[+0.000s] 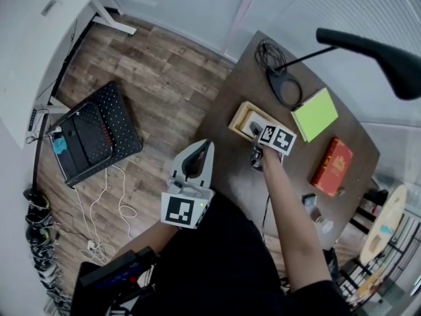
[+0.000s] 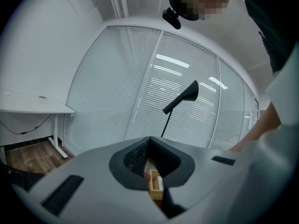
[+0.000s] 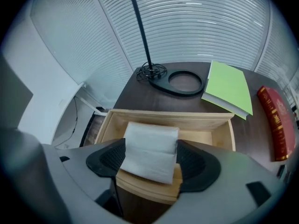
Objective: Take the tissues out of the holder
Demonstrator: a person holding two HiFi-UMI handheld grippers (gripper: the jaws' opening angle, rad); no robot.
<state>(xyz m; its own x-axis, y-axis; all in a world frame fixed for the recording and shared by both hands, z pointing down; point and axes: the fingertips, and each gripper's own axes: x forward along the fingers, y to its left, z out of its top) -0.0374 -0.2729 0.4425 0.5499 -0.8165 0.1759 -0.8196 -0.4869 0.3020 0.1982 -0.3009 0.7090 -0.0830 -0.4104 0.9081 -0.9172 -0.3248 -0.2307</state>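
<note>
Right hand-held gripper (image 3: 151, 155): clamped on folded white tissue stack (image 3: 152, 139).
Risk: I fear the pale wooden box holder (image 3: 205, 124) lifts too, unbraced.

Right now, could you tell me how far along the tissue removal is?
Done: the right hand-held gripper is closed on the tissues. In hand: they sit raised over the front wall of the wooden holder, not yet clear. Left: lifting them out. The left hand-held gripper is shut, away from it.

Pretty bright, even daylight through the blinds (image 3: 196, 17), soft shadows, heavy fisheye bending at the edges, dark vignetted corners.
</note>
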